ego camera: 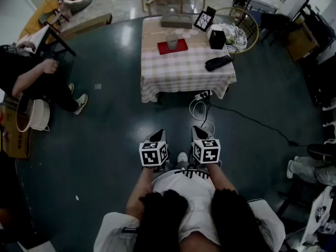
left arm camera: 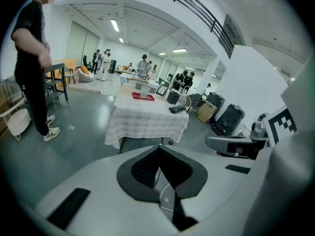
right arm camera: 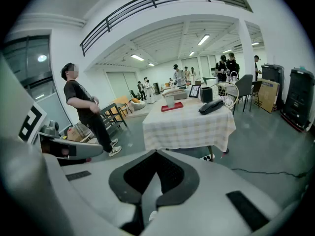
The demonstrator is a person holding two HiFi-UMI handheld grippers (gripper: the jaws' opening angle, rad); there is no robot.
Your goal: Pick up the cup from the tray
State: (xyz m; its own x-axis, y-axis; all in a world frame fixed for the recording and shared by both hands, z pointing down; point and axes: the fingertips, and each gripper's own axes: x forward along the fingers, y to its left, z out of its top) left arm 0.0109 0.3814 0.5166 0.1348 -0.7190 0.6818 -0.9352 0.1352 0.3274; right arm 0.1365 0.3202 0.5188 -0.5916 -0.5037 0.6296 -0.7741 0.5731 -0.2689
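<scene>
- Low in front of the body, the left gripper [ego camera: 157, 135] and right gripper [ego camera: 199, 132] are held side by side and tilted downward. The jaws of each are pressed together and nothing is held.
- Well ahead, the cup [ego camera: 172, 40] is seen upright on the red tray [ego camera: 181, 46], at the far part of the checked table [ego camera: 184, 70]. It is far out of reach.
- Risk: if the jaws are not opened before arrival, the cup is likely to be knocked over or pushed off the tray.
- Risk: a white cable [ego camera: 197, 109] and power strip [ego camera: 202, 95] lie on the floor along the approach, so a trip or snag is possible.
- Risk: a black box [ego camera: 217, 39] stands near the tray and could be bumped by a wide reach.
</scene>
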